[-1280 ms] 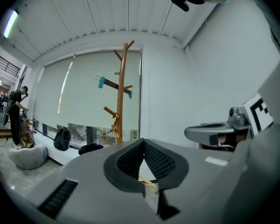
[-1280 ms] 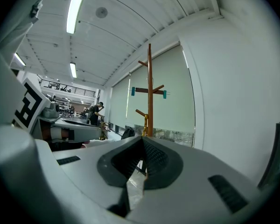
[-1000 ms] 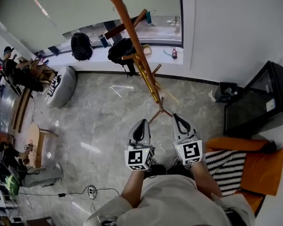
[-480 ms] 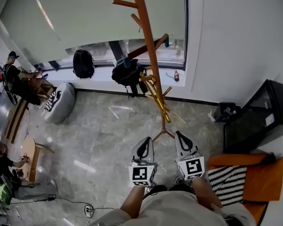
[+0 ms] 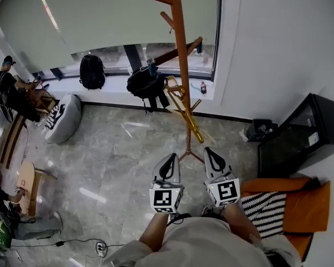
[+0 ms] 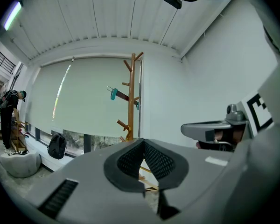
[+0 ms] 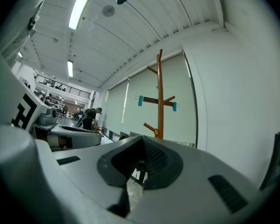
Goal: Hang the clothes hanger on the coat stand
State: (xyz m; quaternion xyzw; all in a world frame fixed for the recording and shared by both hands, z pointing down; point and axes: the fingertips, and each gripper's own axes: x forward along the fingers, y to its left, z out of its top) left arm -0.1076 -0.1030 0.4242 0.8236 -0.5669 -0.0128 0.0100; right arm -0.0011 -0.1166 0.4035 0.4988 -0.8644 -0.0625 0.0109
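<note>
Both grippers are held low in front of the person, side by side and pointing at the coat stand. The left gripper (image 5: 170, 158) has its jaws pressed together at the tips with nothing in them, which is clear in the left gripper view (image 6: 142, 142). It's the same for the right gripper (image 5: 210, 151): its pads meet at the tip and hold nothing (image 7: 141, 139).

The clothes hanger (image 5: 166, 56) isn't in either gripper. It's a dark wooden bar with teal clips on both ends, sitting tilted up on the coat stand (image 5: 178, 32), well apart from both grippers. The right gripper view shows the clothes hanger (image 7: 151, 100) across the pole of the coat stand (image 7: 160, 78) about halfway up.

There's also a gold piece (image 5: 187, 115) lower on the stand, but I can't tell exactly what it is.

Further out, two black backpacks (image 5: 92, 71) sit at the window sill, and there's a grey beanbag (image 5: 61, 118) on the floor. An orange chair (image 5: 309, 204) with a striped cushion (image 5: 264, 200) is to the person's right, next to a black cabinet (image 5: 300, 138).
</note>
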